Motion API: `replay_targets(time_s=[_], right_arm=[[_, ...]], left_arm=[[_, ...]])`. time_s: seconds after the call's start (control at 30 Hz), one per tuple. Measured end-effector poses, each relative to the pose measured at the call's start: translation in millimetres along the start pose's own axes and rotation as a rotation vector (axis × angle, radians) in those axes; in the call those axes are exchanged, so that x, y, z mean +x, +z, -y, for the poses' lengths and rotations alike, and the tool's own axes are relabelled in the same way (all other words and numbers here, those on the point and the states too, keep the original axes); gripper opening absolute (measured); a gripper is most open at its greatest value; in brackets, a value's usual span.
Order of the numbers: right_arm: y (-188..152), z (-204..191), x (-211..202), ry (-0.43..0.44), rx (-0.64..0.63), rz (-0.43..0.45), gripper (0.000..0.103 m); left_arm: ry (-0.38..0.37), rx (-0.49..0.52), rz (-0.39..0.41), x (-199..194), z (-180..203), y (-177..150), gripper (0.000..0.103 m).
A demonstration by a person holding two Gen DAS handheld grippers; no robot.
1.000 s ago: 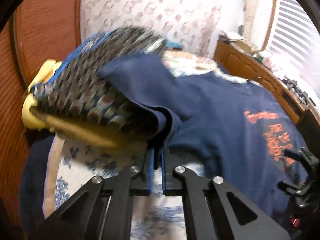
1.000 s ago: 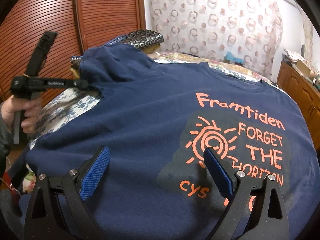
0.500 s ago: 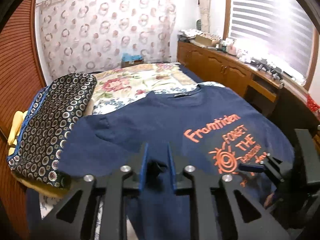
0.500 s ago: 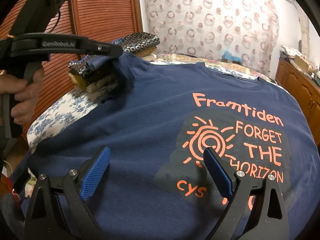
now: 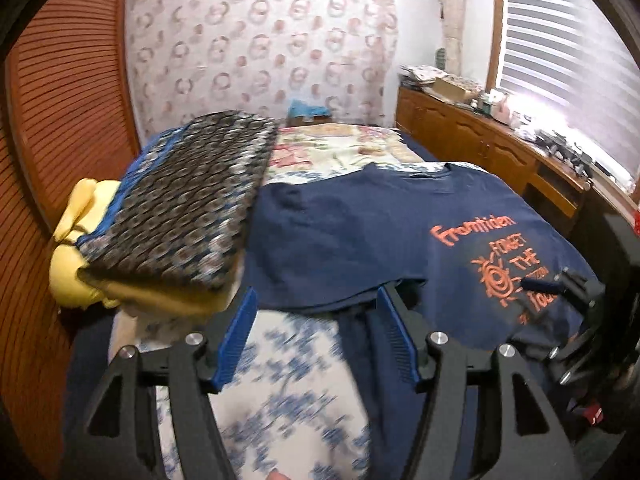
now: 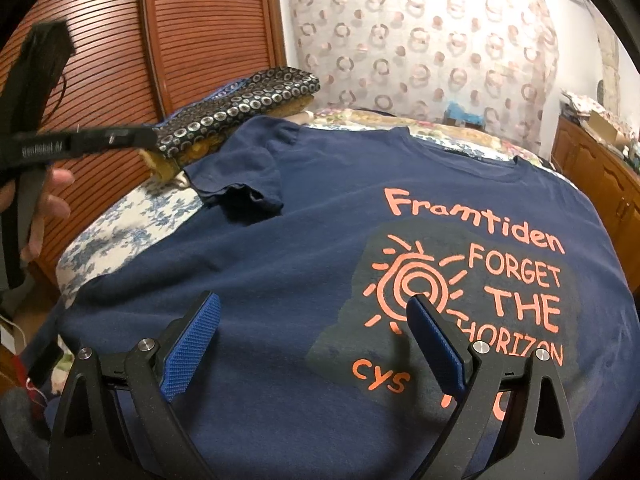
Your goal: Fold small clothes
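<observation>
A navy T-shirt [image 6: 320, 248] with orange print lies face up on the bed; it also shows in the left wrist view [image 5: 352, 240]. Its left sleeve [image 6: 244, 176] is folded inward onto the body. My left gripper [image 5: 316, 312] is open and empty, held above the shirt's left edge and the floral sheet; it shows from the side in the right wrist view [image 6: 120, 140]. My right gripper [image 6: 312, 316] is open and empty, low over the shirt's lower front near the sun print; it shows in the left wrist view [image 5: 560, 292].
A folded patterned cloth [image 5: 192, 208] lies on a yellow pile [image 5: 80, 272] at the bed's left side, also seen in the right wrist view [image 6: 240, 100]. A blue floral sheet [image 5: 280, 392] covers the bed. Wooden slatted doors [image 6: 200, 32] stand left, a wooden dresser [image 5: 500, 152] right.
My left gripper carried the sleeve inward over the shirt, opened and let it go, then drew back left. The sleeve now lies folded on the body. The right gripper stayed open in place.
</observation>
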State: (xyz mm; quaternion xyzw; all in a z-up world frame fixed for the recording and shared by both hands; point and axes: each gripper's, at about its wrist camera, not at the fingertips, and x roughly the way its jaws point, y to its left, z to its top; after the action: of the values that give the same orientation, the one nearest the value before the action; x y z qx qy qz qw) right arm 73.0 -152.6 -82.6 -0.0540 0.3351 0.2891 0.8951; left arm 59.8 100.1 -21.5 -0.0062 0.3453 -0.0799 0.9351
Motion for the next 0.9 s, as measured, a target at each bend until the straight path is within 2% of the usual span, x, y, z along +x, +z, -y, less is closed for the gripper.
replay_targets(time_s=[0.1, 0.17, 0.3, 0.5, 0.57, 0.77, 0.9], right_arm=[[16, -5, -7, 0.038, -0.034, 0.022, 0.096], [31, -13, -5, 0.067, -0.085, 0.024, 0.082], [61, -30, 16, 0.111, -0.184, 0.036, 0.078], [95, -56, 74, 0.211, -0.246, -0.056, 0.062], [101, -68, 94, 0.231, -0.278, -0.097, 0.051], [102, -104, 141, 0.26, -0.373, -0.2, 0.049], [98, -115, 158, 0.222, -0.425, -0.24, 0.049]], left_arm=[[0.033, -0.019, 0.018, -10, -9, -11, 0.062], [0.064, -0.033, 0.039, -16, -14, -16, 0.062], [0.068, -0.072, 0.082, -29, -21, -20, 0.062], [0.104, -0.097, 0.106, -41, -35, -24, 0.062], [0.125, -0.103, 0.112, -43, -39, -26, 0.062], [0.134, -0.117, 0.114, -46, -48, -35, 0.062], [0.132, -0.116, 0.108, -45, -50, -39, 0.062]])
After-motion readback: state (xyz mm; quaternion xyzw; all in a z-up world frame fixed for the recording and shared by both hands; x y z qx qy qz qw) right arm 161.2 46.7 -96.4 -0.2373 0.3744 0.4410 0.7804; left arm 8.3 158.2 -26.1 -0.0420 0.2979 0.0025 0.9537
